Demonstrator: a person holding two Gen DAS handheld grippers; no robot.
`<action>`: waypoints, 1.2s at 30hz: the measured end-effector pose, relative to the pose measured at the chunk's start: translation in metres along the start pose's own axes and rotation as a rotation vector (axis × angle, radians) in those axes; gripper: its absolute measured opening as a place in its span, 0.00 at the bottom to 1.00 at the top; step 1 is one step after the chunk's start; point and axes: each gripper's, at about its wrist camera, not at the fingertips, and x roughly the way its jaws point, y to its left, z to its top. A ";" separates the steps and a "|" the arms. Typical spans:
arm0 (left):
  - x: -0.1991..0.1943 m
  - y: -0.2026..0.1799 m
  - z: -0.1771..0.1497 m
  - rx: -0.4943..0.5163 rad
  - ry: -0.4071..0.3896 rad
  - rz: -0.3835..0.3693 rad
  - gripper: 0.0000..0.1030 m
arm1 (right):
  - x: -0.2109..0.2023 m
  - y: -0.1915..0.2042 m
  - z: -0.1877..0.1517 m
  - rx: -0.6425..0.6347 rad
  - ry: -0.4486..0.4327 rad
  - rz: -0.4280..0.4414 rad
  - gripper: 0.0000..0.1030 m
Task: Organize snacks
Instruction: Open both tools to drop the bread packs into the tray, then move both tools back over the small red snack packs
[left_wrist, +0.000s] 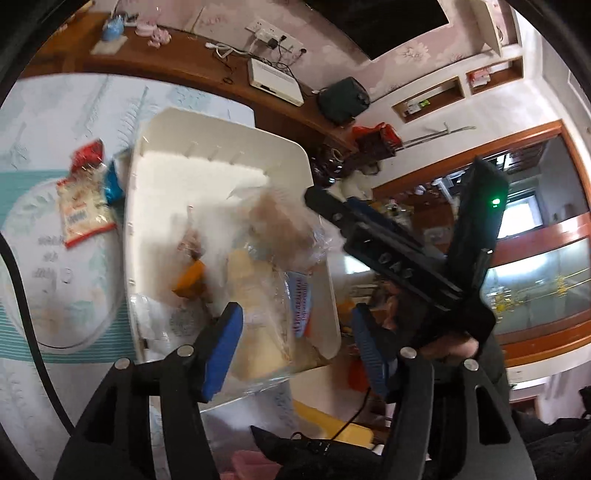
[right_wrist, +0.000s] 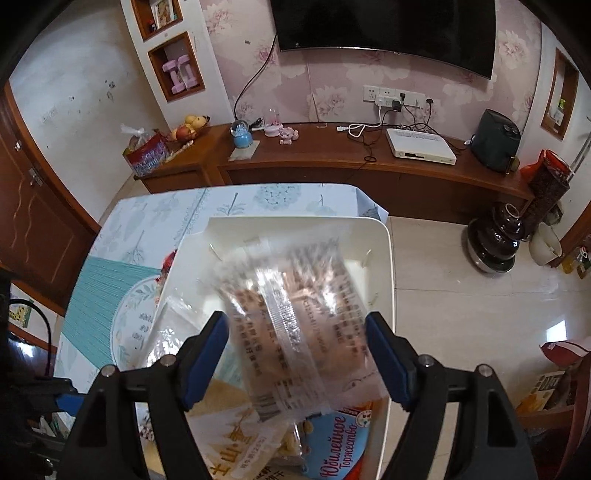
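A white bin (left_wrist: 221, 147) stands on the patterned tablecloth (left_wrist: 55, 110) with several snack packs inside, among them a yellow pack (left_wrist: 255, 332) and a blue-labelled cookie pack (left_wrist: 301, 310). My left gripper (left_wrist: 293, 310) hovers open over the bin's near end with nothing between its pads. My right gripper (left_wrist: 325, 206) reaches in over the bin from the right. In the right wrist view, a clear pack of brown biscuits (right_wrist: 291, 295) lies blurred between the spread pads of my right gripper (right_wrist: 295, 317), over the bin (right_wrist: 384, 258). I see no firm pinch on it.
A red-and-white snack pack (left_wrist: 83, 210) and a blue one (left_wrist: 112, 184) lie on the table left of the bin. A black cable (left_wrist: 22, 295) runs along the table's left side. Behind stands a wooden TV cabinet (right_wrist: 369, 162); tiled floor (right_wrist: 461, 314) lies right.
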 end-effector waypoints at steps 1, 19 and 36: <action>-0.005 -0.001 -0.001 0.006 -0.015 0.004 0.58 | -0.003 -0.001 0.001 0.007 -0.015 0.001 0.75; -0.062 -0.013 -0.017 0.175 -0.095 0.102 0.76 | -0.047 0.021 -0.017 0.107 -0.064 -0.031 0.78; -0.178 0.054 -0.055 0.369 -0.058 0.205 0.81 | -0.079 0.119 -0.083 0.419 -0.120 -0.072 0.80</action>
